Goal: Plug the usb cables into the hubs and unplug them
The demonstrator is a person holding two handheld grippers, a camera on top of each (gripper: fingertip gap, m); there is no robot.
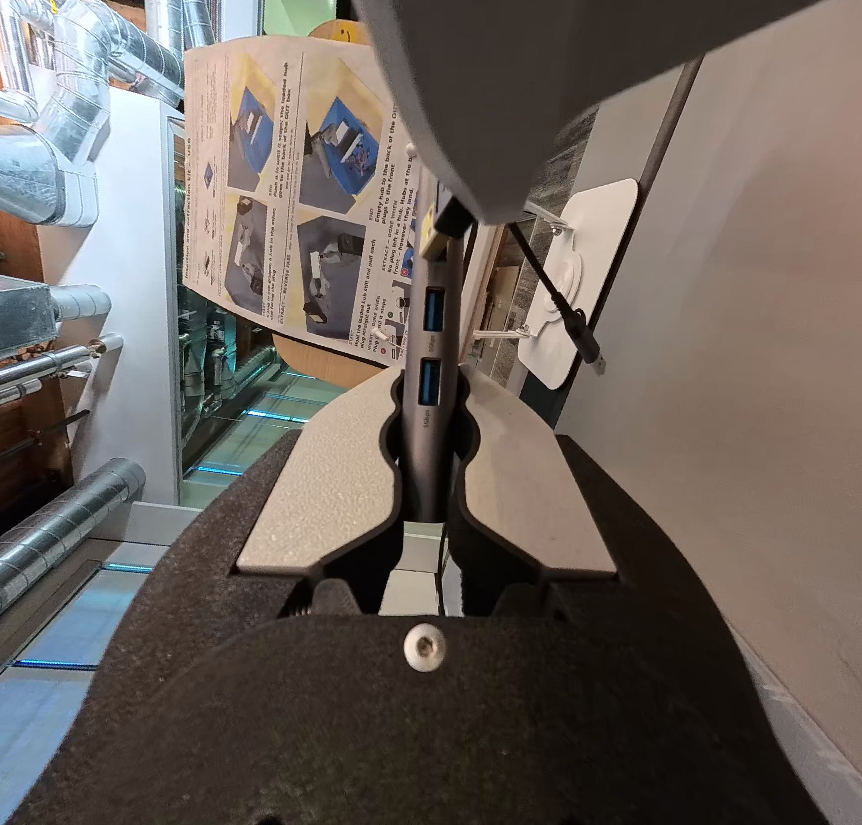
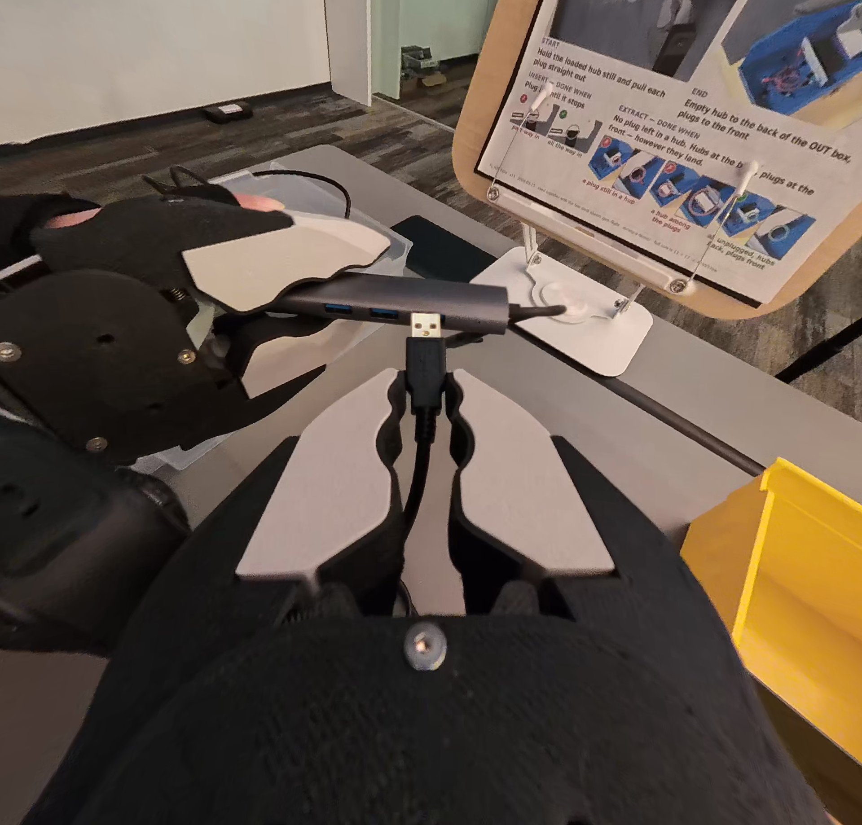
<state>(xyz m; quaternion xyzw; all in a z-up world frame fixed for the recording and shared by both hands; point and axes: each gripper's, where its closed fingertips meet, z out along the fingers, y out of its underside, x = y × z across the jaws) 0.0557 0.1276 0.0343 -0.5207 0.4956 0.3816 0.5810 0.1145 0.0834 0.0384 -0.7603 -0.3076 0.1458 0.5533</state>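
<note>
A: USB hub (image 2: 396, 296), a slim grey metal bar with rounded edges, sits clamped between the pale, wavy-edged fingers of the left gripper (image 1: 431, 383). It is held in the air above the grey tabletop (image 2: 583, 411), with two blue ports showing along its narrow side.

B: And the USB cable?

A: The right gripper (image 2: 425, 378) is closed on the black moulded body of the USB plug (image 2: 425, 336). Its shiny metal tip points at the hub's side and is right at a port; I cannot tell whether it has entered.

B: Anything trailing from the hub?

A: Its own short black lead (image 1: 555, 289) hangs off the far end and finishes in a small metal connector.

B: What else is around?

A: A rounded wooden board (image 2: 471, 140) on a white stand (image 2: 606, 336) carries a printed instruction sheet (image 2: 653, 126). A yellow plastic bin (image 2: 793, 569) stands at the right, and a clear plastic container (image 2: 326, 196) lies behind the left gripper.
</note>
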